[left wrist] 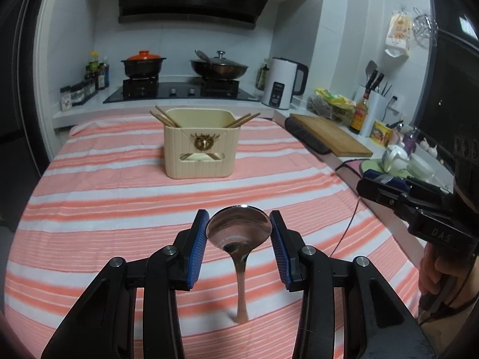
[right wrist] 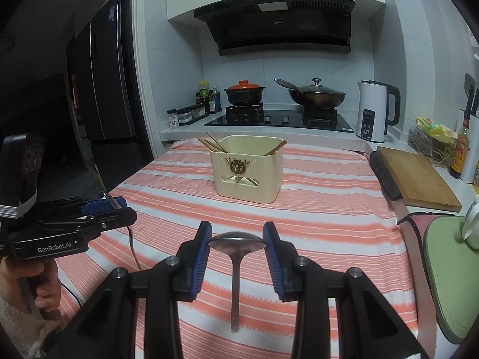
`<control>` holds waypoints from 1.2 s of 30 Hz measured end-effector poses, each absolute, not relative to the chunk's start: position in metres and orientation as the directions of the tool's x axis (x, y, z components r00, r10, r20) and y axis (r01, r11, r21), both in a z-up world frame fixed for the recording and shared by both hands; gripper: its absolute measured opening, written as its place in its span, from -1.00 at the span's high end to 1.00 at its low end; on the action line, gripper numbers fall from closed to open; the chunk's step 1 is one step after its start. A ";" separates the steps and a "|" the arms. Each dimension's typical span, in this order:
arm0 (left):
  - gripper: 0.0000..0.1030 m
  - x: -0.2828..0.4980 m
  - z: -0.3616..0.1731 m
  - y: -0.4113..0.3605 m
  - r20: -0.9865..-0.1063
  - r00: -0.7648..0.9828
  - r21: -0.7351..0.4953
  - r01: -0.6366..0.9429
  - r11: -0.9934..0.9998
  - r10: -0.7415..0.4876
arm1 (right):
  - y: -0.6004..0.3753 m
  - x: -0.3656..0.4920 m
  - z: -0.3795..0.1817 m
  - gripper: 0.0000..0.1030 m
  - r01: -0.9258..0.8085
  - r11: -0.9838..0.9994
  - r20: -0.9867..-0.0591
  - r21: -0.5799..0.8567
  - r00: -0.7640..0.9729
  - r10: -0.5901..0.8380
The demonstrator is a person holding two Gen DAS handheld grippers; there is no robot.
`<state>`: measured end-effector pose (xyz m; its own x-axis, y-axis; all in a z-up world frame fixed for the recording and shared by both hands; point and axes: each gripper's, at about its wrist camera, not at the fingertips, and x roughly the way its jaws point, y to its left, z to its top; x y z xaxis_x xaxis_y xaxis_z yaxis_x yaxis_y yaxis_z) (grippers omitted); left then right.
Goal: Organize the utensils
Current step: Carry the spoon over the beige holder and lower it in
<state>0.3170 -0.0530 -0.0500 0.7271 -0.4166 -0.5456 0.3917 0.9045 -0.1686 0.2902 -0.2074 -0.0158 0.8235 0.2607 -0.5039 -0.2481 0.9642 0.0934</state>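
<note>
A cream utensil holder (left wrist: 202,146) with several wooden chopsticks (left wrist: 166,116) leaning in it stands on the striped cloth; it also shows in the right wrist view (right wrist: 248,169). My left gripper (left wrist: 238,229) is shut on the bowl of a steel spoon (left wrist: 239,230), its handle hanging down toward the cloth. My right gripper (right wrist: 237,243) is shut on the bowl of a second steel spoon (right wrist: 236,243), handle pointing down. The left gripper shows at the left of the right wrist view (right wrist: 113,206), and the right gripper's fingertip end shows at the right of the left wrist view (left wrist: 363,183).
The table carries a pink-and-white striped cloth (left wrist: 119,209). A wooden cutting board (right wrist: 416,176) lies on the counter to the right, by a white kettle (right wrist: 374,110), a sauce bottle (right wrist: 461,149) and a green mat (right wrist: 449,269). A stove with pots (right wrist: 278,116) is behind. A dark fridge (right wrist: 101,89) stands left.
</note>
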 end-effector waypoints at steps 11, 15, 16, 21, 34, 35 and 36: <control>0.20 0.330 -0.038 -0.045 -0.548 0.716 -0.179 0.405 0.897 -0.432 | -0.202 0.305 0.005 0.31 -0.283 0.952 -0.499 0.117 0.812 0.303; 0.20 0.341 -0.030 -0.039 -0.549 0.708 -0.195 0.408 0.892 -0.444 | -0.199 0.319 0.010 0.31 -0.295 0.947 -0.510 0.128 0.799 0.318; 0.20 0.345 -0.027 -0.037 -0.549 0.704 -0.204 0.409 0.889 -0.450 | -0.199 0.323 0.011 0.31 -0.299 0.945 -0.512 0.130 0.796 0.322; 0.20 0.369 -0.005 -0.028 -0.534 0.704 -0.234 0.409 0.882 -0.468 | -0.200 0.350 0.025 0.31 -0.315 0.937 -0.512 0.151 0.786 0.347; 0.20 0.473 0.089 -0.033 -0.416 0.802 -0.197 0.379 0.904 -0.427 | -0.195 0.464 0.088 0.31 -0.329 0.934 -0.436 0.135 0.827 0.355; 0.20 0.482 0.093 -0.035 -0.400 0.818 -0.187 0.369 0.910 -0.414 | -0.195 0.474 0.094 0.31 -0.326 0.936 -0.420 0.134 0.836 0.352; 0.20 0.491 0.097 -0.037 -0.383 0.832 -0.179 0.360 0.916 -0.402 | -0.194 0.483 0.098 0.31 -0.321 0.938 -0.405 0.132 0.846 0.347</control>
<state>0.4912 -0.0367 0.0968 0.8316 -0.4021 -0.3831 0.3602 0.9155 -0.1791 0.4834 -0.1944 0.0979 0.8461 0.3468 -0.4047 -0.3214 0.9378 0.1315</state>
